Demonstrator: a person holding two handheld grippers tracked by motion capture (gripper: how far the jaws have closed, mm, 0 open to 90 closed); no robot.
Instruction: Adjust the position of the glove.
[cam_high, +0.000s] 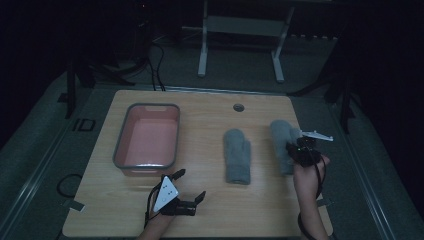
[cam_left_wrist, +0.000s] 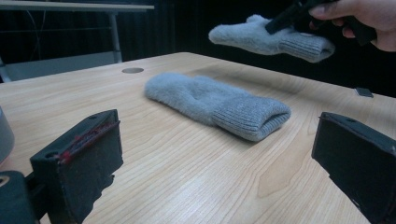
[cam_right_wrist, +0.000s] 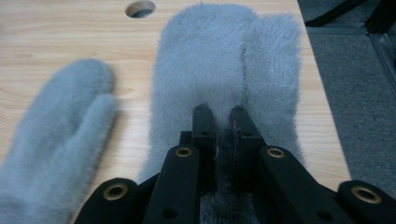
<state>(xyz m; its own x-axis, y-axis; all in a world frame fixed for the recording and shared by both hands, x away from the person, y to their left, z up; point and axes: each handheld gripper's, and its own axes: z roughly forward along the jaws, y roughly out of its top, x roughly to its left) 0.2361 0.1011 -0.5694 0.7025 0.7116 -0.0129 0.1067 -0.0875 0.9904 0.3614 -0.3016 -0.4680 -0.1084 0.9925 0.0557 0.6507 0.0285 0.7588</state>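
Two grey fuzzy mittens are in play on a wooden table (cam_high: 210, 200). One mitten (cam_high: 237, 156) (cam_left_wrist: 219, 105) (cam_right_wrist: 51, 140) lies flat near the middle. My right gripper (cam_high: 298, 148) (cam_right_wrist: 223, 116) is shut on a pinch of the other mitten (cam_high: 283, 137) (cam_right_wrist: 224, 60) and holds it off the table; in the left gripper view this mitten (cam_left_wrist: 271, 39) hangs in the air at the upper right. At the front of the table my left gripper (cam_high: 192, 185) (cam_left_wrist: 210, 158) stands open, jaws wide apart with nothing between them, pointing toward the lying mitten.
A pink bin with a grey rim (cam_high: 148, 136) stands at the left of the table. A round cable hole (cam_high: 238, 107) (cam_right_wrist: 140, 8) sits at the far edge. A white desk frame (cam_high: 240, 35) stands on the floor beyond.
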